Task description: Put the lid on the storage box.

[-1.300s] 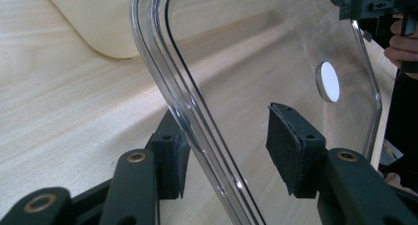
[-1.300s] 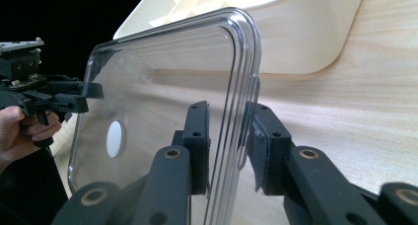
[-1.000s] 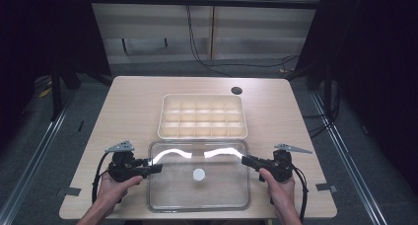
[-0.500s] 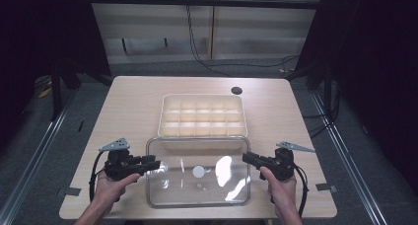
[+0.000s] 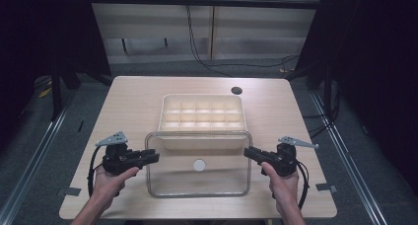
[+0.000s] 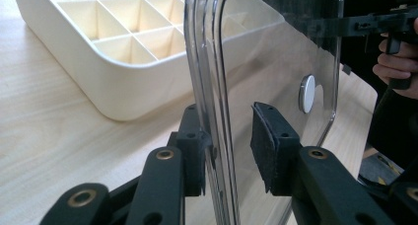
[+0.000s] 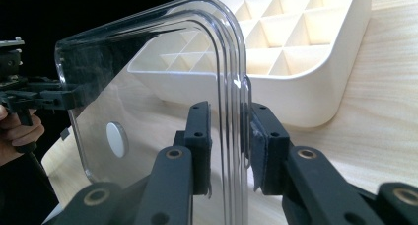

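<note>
The left tongs [image 5: 154,157] reach in from the left and straddle the left edge of a clear plastic lid [image 5: 197,178]. In the left gripper view one pad presses the lid's rim while the other pad [image 6: 262,141] stands a little off the clear sheet, so the jaws are only partly closed around the edge. The right tongs [image 5: 248,152] come in from the opposite side and take the lid's right edge. In the right gripper view both pads sit tight against the ribbed rim, clamped on it.

The lid hangs between the two tongs over the near half of the tabletop [image 5: 128,106]. Its far edge overlaps the near rim of the cream compartment tray [image 5: 202,114]. A small round white knob [image 5: 199,165] sits at the lid's middle. From the gripper views the lid looks tilted, its far edge raised, though how far clear of the wood I cannot tell.

The tray lies flat near the centre of the tabletop, just beyond the lid, with its grid of small square cells open to the top. A dark round hole [image 5: 236,91] shows in the wood to the far right of the tray. The person's left hand [image 5: 111,178] and right hand [image 5: 283,183] grip the handles at the near edge.
</note>
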Demonstrator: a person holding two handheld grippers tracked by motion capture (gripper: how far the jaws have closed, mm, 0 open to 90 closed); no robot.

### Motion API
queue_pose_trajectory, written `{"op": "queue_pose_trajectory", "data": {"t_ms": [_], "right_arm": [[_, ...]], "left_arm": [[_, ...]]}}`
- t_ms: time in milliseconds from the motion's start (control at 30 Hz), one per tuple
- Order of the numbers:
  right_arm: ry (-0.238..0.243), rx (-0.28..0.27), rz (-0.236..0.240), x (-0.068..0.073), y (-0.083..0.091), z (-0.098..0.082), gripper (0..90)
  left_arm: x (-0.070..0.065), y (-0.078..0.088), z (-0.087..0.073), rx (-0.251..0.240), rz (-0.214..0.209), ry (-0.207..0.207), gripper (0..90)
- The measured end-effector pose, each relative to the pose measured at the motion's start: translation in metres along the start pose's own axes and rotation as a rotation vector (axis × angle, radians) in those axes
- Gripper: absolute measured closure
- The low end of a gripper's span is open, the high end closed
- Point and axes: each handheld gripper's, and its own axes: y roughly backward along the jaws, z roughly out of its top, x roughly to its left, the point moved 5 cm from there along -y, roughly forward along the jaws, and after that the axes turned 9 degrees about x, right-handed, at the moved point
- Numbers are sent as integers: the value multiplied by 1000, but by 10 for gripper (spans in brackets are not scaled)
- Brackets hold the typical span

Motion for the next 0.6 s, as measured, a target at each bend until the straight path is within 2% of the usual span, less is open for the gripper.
{"op": "queue_pose_trajectory", "data": {"t_ms": [200, 267, 400, 600], "right_arm": [[-19, 0, -9, -2, 0, 7, 713], [-24, -3, -9, -3, 0, 9, 711], [-17, -33, -12, -3, 4, 18, 709], [-14, -50, -12, -2, 7, 25, 708]], "left_arm": [[1, -1, 9, -16, -5, 9, 681], [1, 0, 14, -23, -1, -1, 681], [-2, 4, 27, -43, 3, -12, 683], [-4, 5, 35, -46, 13, -17, 683]]}}
